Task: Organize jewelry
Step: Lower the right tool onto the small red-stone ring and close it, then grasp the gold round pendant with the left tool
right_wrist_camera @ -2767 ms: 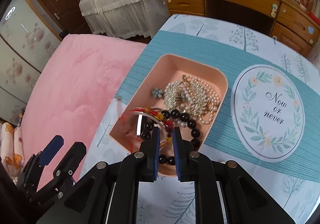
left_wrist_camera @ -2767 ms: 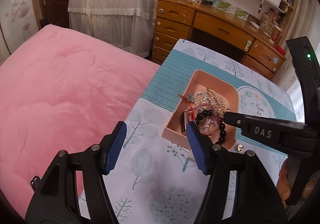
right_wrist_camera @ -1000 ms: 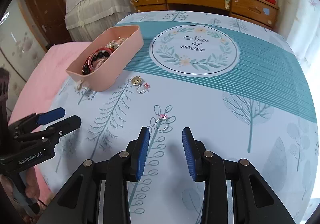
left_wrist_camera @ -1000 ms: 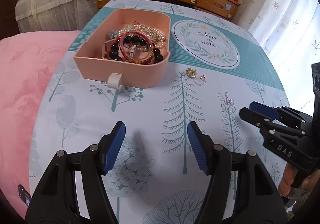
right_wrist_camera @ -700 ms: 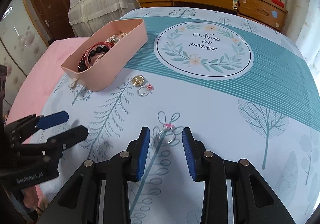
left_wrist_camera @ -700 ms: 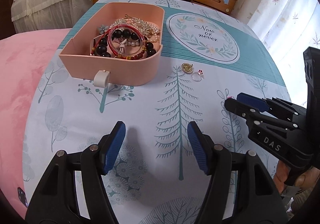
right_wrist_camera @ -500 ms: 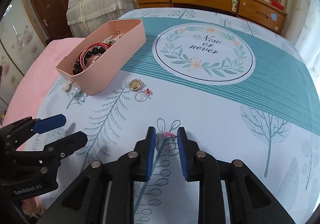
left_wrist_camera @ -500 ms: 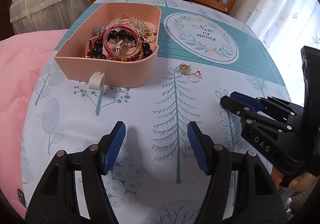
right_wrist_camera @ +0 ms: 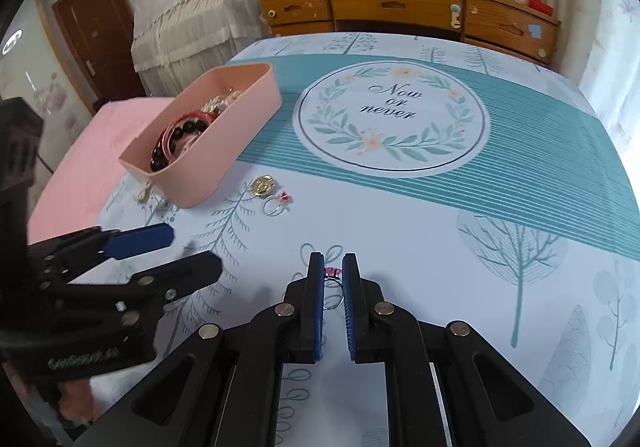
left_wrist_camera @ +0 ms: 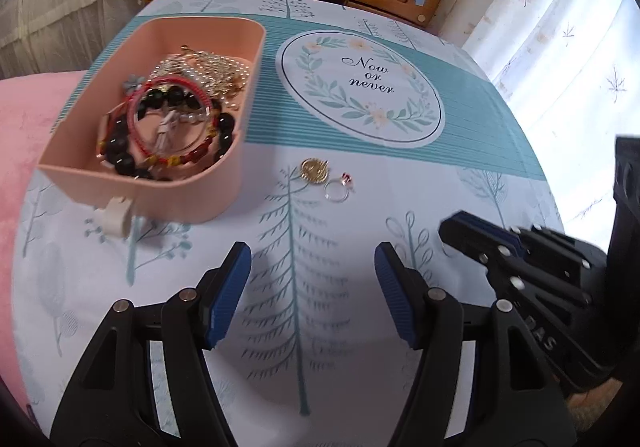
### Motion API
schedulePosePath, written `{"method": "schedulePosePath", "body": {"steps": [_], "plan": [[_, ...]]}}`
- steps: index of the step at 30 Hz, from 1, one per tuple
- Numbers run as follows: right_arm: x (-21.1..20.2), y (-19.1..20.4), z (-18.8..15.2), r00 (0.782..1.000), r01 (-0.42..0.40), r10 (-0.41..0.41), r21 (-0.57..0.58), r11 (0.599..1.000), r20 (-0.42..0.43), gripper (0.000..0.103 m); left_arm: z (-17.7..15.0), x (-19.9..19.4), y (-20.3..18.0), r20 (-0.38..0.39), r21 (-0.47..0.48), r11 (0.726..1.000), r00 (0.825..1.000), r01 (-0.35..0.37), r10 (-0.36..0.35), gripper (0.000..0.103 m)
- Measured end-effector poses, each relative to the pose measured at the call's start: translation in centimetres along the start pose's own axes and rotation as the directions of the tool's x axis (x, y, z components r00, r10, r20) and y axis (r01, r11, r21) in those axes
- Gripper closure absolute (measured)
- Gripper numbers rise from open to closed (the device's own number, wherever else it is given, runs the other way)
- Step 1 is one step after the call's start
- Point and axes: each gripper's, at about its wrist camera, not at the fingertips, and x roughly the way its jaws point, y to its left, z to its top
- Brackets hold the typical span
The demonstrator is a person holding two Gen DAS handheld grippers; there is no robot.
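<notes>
A pink tray point(left_wrist_camera: 192, 203) point(right_wrist_camera: 240, 135) on the table holds bead bracelets point(left_wrist_camera: 168, 131), pearls and chains. A gold pendant point(left_wrist_camera: 315, 170) point(right_wrist_camera: 264, 185) and a silver ring with a red stone point(left_wrist_camera: 338, 189) point(right_wrist_camera: 276, 205) lie on the cloth beside the tray. My right gripper point(right_wrist_camera: 333, 275) has its jaws closed on a silver ring with a pink stone point(right_wrist_camera: 332, 272) on the cloth. It also shows in the left wrist view point(left_wrist_camera: 476, 237). My left gripper point(left_wrist_camera: 312, 271) point(right_wrist_camera: 168, 247) is open and empty above the cloth.
The tablecloth has a round "Now or never" print point(left_wrist_camera: 360, 87) in the middle. A small white clip point(left_wrist_camera: 114, 217) lies at the tray's near wall. A pink bed point(right_wrist_camera: 80, 167) lies left of the table. A wooden desk point(right_wrist_camera: 400, 11) stands behind.
My right gripper let the bracelet into the tray, moved back to the near cloth and closed its jaws around the pink-stone ring. My left gripper stayed open and shifted slightly.
</notes>
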Motion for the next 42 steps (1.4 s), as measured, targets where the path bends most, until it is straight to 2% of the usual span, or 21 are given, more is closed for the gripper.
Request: {"method": "schedulePosePath", "body": {"steps": [7,11,12,14,16,18,24,27,33,36,40,42], "plan": [[-1.7,-2.2,-0.9,0.999,-0.038,0.036,0.084,0.996,0.022,0.094,2.7,1.8,-0.2,0.026,-0.072,0.997,1.0,0.003,-0.002,0.042],[-2.1,-2.6,-1.5,0.998,-0.057,0.054,0.102,0.993,0.032,0.094,4.0,2.5,-0.6,0.031,-0.151,0.988,0.999,-0.03,0.035,0.052],[-2.2,-2.7,-1.5,0.998,-0.063,0.059,0.107,0.992,0.034,0.094,4.5,2.9,-1.0,0.011,-0.161,0.983,0.996,-0.085,0.088,0.056],[-2.3,-2.9,-1.6,0.997,-0.072,0.068,0.113,0.991,0.04,0.094,5.2,3.7,-1.5,-0.031,-0.168,0.974,0.988,-0.151,0.148,0.062],[-2.4,-3.1,-1.6,0.996,-0.08,0.075,0.119,0.99,0.047,0.094,6.1,4.7,-1.9,-0.1,-0.194,0.966,0.983,-0.174,0.157,0.066],[-2.6,-3.3,-1.5,0.996,-0.079,0.073,0.123,0.989,0.053,0.094,6.9,5.0,-2.1,-0.139,-0.214,0.963,0.981,-0.166,0.138,0.067],[-3.9,-4.3,-1.7,0.992,-0.099,0.085,0.16,0.982,0.092,0.094,9.6,6.1,-3.2,-0.256,-0.185,0.964,0.956,-0.193,0.142,0.068],[-4.4,-4.8,-2.0,0.99,-0.113,0.095,0.18,0.977,0.105,0.094,10.7,6.4,-3.5,-0.284,-0.174,0.959,0.943,-0.225,0.17,0.068],[-5.0,-5.1,-2.4,0.987,-0.131,0.109,0.191,0.973,0.117,0.094,10.5,7.7,-4.2,-0.345,-0.13,0.954,0.914,-0.27,0.212,0.068],[-5.2,-5.2,-2.4,0.986,-0.138,0.115,0.194,0.971,0.124,0.094,10.2,8.1,-4.2,-0.357,-0.124,0.95,0.906,-0.287,0.227,0.068],[-5.3,-5.4,-2.4,0.985,-0.141,0.117,0.2,0.97,0.128,0.094,10.4,8.2,-4.5,-0.353,-0.115,0.95,0.905,-0.291,0.235,0.069],[-5.5,-5.5,-2.6,0.985,-0.141,0.117,0.205,0.969,0.127,0.094,10.5,8.1,-4.8,-0.355,-0.103,0.949,0.902,-0.298,0.245,0.075]]}}
